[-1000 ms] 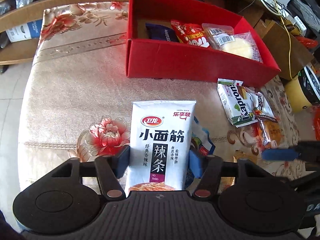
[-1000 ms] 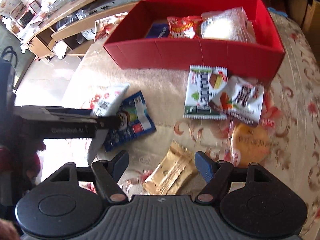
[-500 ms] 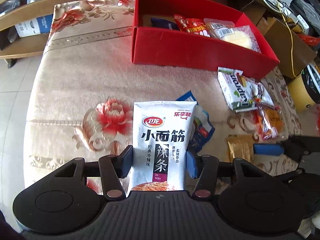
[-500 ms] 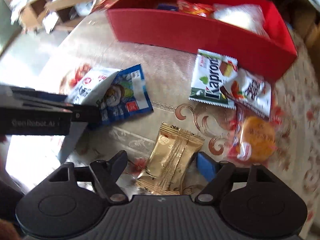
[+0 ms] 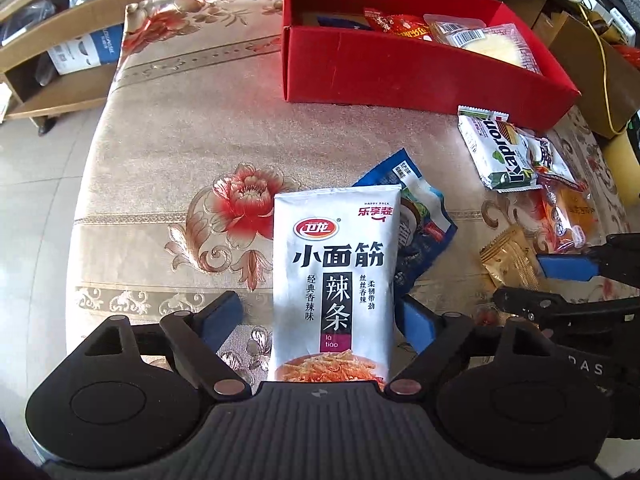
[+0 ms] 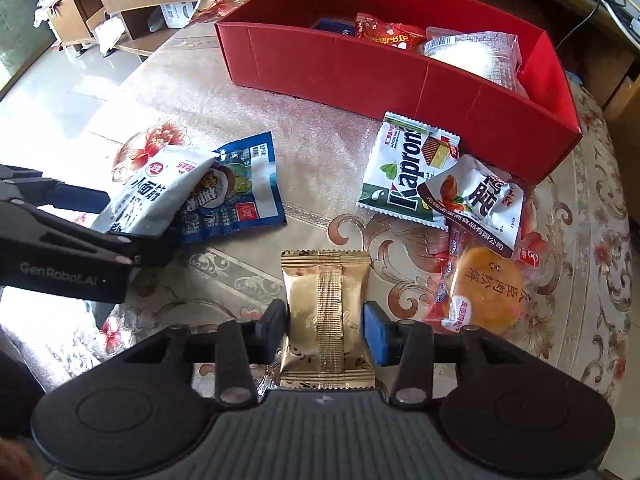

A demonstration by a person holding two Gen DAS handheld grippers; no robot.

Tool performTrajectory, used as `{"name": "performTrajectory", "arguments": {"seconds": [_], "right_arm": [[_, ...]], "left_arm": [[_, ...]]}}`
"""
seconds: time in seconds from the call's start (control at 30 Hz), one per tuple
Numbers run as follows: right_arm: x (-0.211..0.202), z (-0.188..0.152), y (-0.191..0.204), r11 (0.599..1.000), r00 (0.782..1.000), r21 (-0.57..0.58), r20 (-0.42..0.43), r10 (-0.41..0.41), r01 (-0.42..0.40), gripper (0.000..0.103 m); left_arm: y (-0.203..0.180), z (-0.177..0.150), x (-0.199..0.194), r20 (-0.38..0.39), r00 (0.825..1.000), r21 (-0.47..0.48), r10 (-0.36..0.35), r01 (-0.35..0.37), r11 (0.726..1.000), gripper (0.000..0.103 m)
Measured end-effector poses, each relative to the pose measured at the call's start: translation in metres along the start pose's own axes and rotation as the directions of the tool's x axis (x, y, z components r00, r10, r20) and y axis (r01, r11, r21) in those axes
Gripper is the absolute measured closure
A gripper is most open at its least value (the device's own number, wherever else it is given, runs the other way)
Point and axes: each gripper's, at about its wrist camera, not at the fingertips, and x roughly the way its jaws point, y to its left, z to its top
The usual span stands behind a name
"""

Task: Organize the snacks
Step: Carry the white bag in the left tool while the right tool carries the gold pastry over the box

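The white spicy-strip packet (image 5: 334, 292) stands between the fingers of the left claw (image 5: 320, 316), but the pads sit a little apart from its sides, so this claw looks open around it and not pinching; from the right wrist view the packet's upper end leans over a blue packet (image 6: 240, 184) lying just beyond it. The gold wrapper (image 6: 326, 312) sits between the fingers of the right claw (image 6: 326, 330), both pads pressed against its edges, so that claw appears closed on it. Ahead of both claws, well apart, is the red box (image 6: 360, 72), which already holds a few snacks: a red bag (image 6: 384, 32), a clear wrapped cake (image 6: 476, 52) and something dark blue. Ahead and to the right of the right claw a green wafer pack (image 6: 400, 176), a white nut packet (image 6: 480, 200) and an orange cake (image 6: 486, 292) lie overlapping on the counter (image 6: 320, 128). By my reckoning the sorting is under halfway: about six packets remain outside the box.
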Motion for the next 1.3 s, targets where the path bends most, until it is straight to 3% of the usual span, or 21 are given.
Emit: {"name": "performTrajectory", "arguments": {"seconds": [0.07,0.13,0.2,0.27,0.33,0.37,0.43,0.6,1.3], "right_arm": [[0.001,0.001,-0.002,0.999,0.999,0.0,-0.007,0.053,-0.053,0.045],[0.006,0.002,-0.004,0.992,0.992,0.007,-0.017,0.128,-0.128,0.015],[0.008,0.0,-0.003,0.99,0.989,0.002,-0.014,0.144,-0.144,0.01],[0.007,-0.001,0.002,0.994,0.994,-0.024,-0.011,0.107,-0.108,0.015],[0.004,-0.003,0.007,0.997,0.999,-0.057,-0.003,0.044,-0.044,0.037],[0.002,-0.003,0.007,0.998,1.0,-0.058,0.003,0.023,-0.023,0.043],[-0.002,-0.006,-0.001,0.999,1.0,-0.031,0.012,0.009,-0.009,0.065],[-0.006,-0.009,-0.013,1.0,1.0,-0.011,0.017,-0.023,0.023,0.067],[-0.038,0.0,-0.02,0.999,0.993,0.025,0.113,0.034,-0.037,0.067]], "left_arm": [[-0.001,-0.001,-0.001,0.009,1.0,0.001,0.013,-0.013,1.0,0.02],[0.0,-0.001,-0.003,0.018,1.0,-0.006,0.016,-0.016,1.0,0.028],[0.003,-0.002,-0.005,0.025,1.0,-0.015,0.018,-0.018,1.0,0.033],[0.005,-0.003,-0.007,0.029,0.999,-0.023,0.015,-0.014,1.0,0.037],[0.006,-0.004,-0.008,0.029,1.0,-0.035,0.005,-0.004,0.999,0.039],[0.007,-0.005,-0.009,0.028,1.0,-0.039,0.001,0.0,0.999,0.039],[0.007,-0.007,-0.011,0.028,1.0,-0.042,-0.005,0.006,0.999,0.04],[0.003,-0.013,-0.014,0.023,0.999,-0.04,-0.021,0.022,0.999,0.042],[-0.013,-0.008,-0.026,0.058,0.995,-0.03,-0.083,0.085,0.996,0.046]]}}
